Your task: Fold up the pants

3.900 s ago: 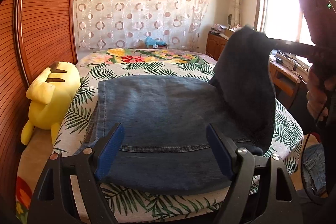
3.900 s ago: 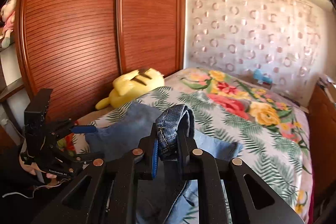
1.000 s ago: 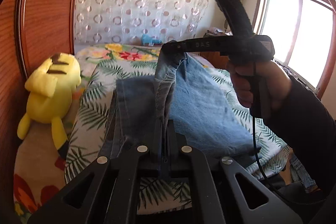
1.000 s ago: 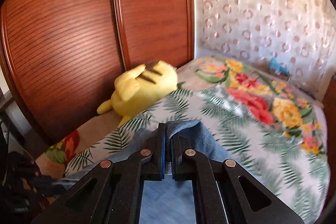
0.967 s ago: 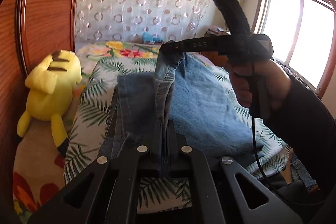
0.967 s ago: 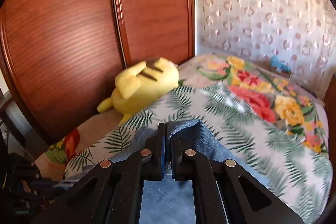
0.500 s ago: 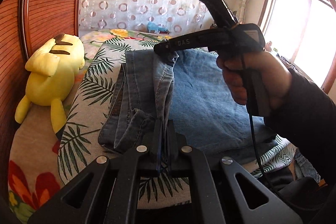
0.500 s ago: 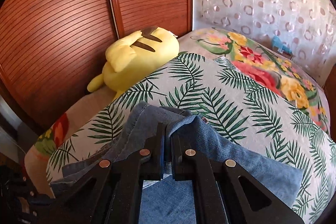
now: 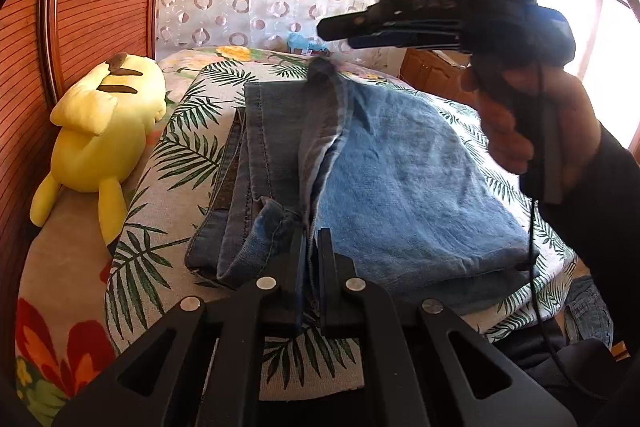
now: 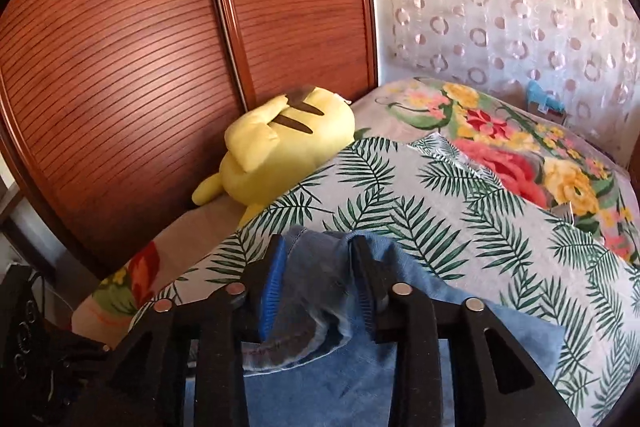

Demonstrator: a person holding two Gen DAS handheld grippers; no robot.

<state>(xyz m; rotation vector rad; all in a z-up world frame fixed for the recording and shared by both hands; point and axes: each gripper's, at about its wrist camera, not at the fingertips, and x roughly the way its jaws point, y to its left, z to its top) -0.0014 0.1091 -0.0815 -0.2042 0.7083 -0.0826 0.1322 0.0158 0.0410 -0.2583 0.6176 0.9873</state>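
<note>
In the left wrist view, the pants (image 9: 404, 171) lie folded on the bed (image 9: 172, 163), on its leaf-print cover, with a raised seam ridge running down their middle. The left hand-held gripper (image 9: 310, 247) is clamped tight on the near end of that ridge. A yellow plush toy (image 9: 100, 131) lies on the bed to the left of the pants, apart from them. Above the far end of the pants, a hand (image 9: 528, 119) holds the right hand-held gripper (image 9: 340, 31), clear of the cloth.

In the right wrist view, the right hand-held gripper (image 10: 318, 267) has its jaws opening; a bunched denim fold of the pants (image 10: 316, 291) sits between the 2 blue pads, which no longer squeeze it. The plush toy (image 10: 280, 143) rests against the wooden wardrobe doors (image 10: 160, 47).
</note>
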